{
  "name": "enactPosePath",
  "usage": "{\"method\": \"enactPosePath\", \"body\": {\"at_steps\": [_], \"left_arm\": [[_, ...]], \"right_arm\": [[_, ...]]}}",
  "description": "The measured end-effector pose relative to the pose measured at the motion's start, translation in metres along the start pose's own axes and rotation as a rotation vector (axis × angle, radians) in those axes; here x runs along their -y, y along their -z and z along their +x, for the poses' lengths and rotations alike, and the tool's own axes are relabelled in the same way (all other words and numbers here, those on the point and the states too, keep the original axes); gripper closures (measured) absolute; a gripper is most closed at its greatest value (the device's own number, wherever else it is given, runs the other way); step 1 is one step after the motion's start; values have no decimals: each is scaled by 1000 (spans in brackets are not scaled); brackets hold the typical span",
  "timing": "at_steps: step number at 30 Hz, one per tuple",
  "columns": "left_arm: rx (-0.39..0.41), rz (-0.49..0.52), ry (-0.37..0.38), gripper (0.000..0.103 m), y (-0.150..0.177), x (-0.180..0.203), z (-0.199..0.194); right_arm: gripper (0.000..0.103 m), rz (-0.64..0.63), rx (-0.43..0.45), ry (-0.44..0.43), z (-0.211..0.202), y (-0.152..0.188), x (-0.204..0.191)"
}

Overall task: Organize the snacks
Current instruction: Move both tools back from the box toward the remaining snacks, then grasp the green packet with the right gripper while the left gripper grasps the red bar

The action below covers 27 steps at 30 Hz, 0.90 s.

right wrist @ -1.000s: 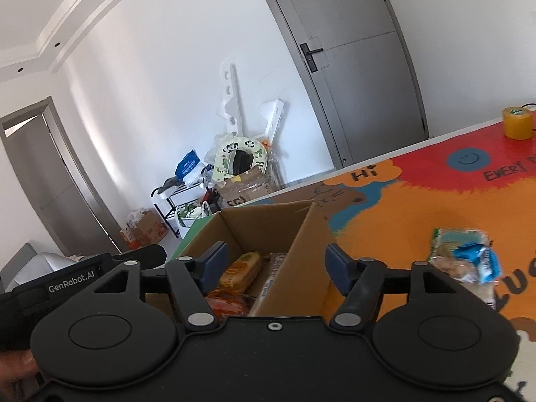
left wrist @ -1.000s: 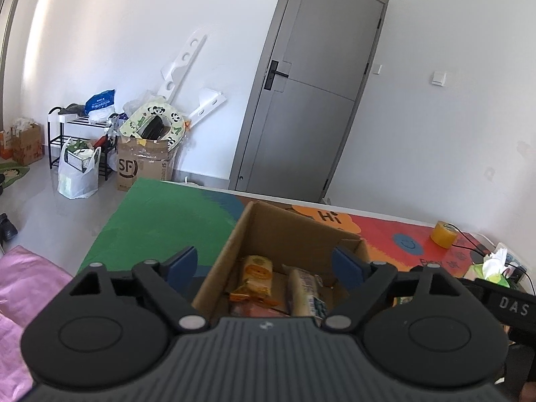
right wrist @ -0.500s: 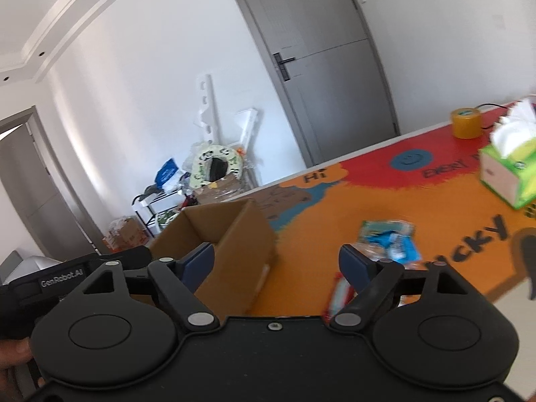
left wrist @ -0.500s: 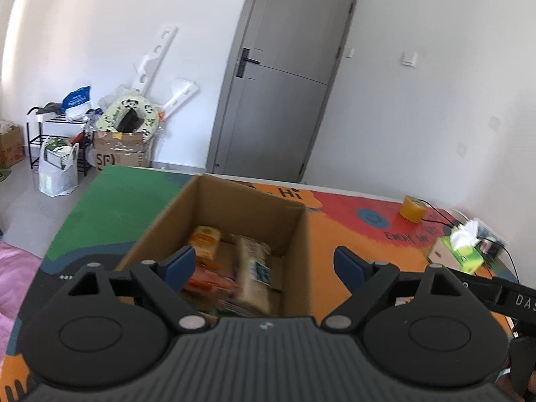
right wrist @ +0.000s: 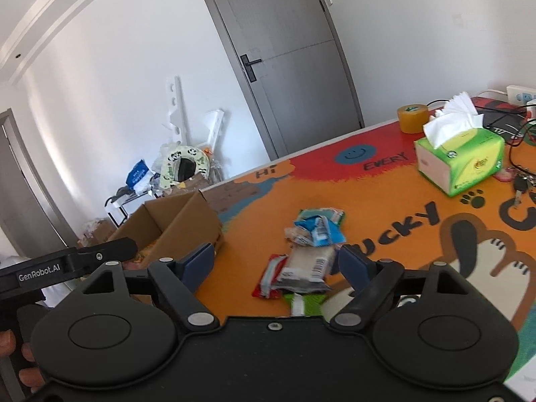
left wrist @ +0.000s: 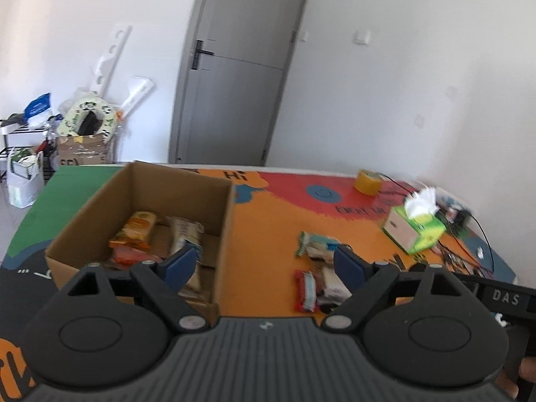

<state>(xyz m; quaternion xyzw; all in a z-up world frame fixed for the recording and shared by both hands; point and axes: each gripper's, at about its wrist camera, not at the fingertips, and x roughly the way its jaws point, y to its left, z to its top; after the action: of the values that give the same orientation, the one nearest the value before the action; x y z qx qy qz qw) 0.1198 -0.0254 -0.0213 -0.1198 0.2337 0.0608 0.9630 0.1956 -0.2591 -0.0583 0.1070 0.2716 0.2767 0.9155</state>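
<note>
Both the left claw [left wrist: 264,263] and right claw [right wrist: 274,263] are spread, empty, above the tabletop [right wrist: 385,207] between the box [left wrist: 140,197] and loose snacks [right wrist: 308,258].

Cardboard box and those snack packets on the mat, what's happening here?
A person with a gripper in each hand is sorting snacks into the cardboard box, which already holds several. Both the left gripper and right gripper are open and empty. The right one faces the loose snack pile on the mat.
</note>
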Motion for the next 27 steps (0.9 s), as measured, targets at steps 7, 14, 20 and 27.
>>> {"method": "enactPosePath", "body": {"at_steps": [7,14,20,27], "left_arm": [[-33,52,41,15,11,18,1],[-54,83,77,32,22,28,5],[-81,88,90,42,32,32,18],[-115,82,88,45,41,34,38]], "right_arm": [[23,-8,-27,9,-5,10,9],[29,-24,-63,0,0,23,12],[39,-44,-96,-5,15,33,11],[46,-29,-128,5,40,44,17]]}}
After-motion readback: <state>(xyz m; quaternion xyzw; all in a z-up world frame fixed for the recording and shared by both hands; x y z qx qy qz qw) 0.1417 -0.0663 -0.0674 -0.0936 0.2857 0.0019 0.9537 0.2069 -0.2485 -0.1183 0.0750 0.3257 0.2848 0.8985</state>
